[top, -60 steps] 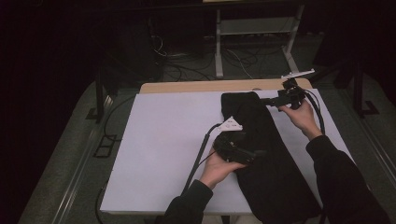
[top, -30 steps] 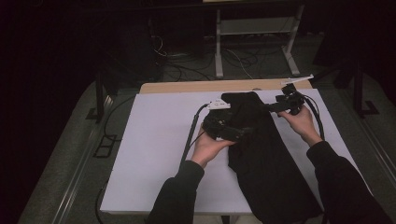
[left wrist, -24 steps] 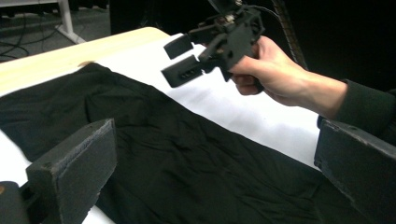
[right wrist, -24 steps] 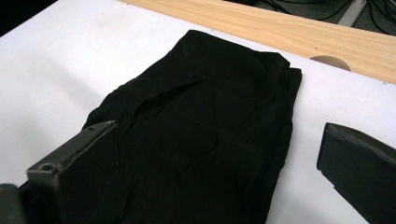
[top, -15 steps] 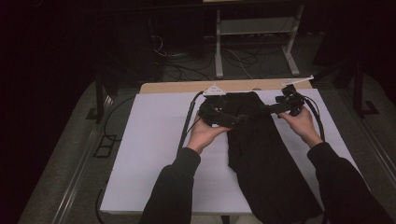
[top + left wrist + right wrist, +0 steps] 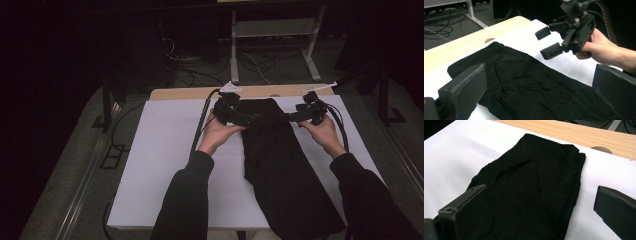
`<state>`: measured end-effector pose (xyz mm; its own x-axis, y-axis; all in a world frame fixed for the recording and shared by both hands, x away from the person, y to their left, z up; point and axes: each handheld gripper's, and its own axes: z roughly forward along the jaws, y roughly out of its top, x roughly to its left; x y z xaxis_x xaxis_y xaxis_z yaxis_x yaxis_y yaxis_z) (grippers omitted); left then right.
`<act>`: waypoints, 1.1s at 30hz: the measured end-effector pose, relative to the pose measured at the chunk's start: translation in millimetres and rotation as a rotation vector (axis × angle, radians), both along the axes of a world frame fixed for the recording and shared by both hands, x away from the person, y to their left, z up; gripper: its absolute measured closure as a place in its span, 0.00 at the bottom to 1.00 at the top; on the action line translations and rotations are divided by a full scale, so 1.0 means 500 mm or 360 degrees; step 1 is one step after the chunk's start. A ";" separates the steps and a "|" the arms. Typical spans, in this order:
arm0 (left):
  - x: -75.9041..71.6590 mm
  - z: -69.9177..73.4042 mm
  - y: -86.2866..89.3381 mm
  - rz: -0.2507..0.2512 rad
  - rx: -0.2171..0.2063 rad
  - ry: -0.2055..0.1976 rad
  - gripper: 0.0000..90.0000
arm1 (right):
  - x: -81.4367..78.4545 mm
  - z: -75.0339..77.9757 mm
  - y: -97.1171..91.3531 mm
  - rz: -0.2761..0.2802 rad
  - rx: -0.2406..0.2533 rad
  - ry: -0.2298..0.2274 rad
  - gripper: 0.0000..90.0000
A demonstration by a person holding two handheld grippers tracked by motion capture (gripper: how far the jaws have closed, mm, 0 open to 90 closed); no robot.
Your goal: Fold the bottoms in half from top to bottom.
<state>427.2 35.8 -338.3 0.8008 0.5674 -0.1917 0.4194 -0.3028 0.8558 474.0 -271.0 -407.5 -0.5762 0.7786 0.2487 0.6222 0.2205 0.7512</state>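
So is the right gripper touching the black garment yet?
Apart. The left gripper view shows the right gripper open in the air, with white table cover between it and the garment.

White rectangular sheet [image 6: 165,150] covers light wooden tabletop [image 6: 190,93]; white metal frame [image 6: 272,30] at 12 o'clock, floor cables [image 6: 200,65] beside it.

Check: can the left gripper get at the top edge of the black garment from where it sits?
Probably yes. The left gripper is open, its jaws straddling the black garment near its far end. Nothing lies between; the right gripper hovers apart, over the white sheet.
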 end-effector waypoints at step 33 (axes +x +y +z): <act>0.117 -0.155 0.025 0.0267 -0.0224 0.0380 0.00 | 0.030 -0.038 -0.023 -0.0141 0.0024 0.0137 0.02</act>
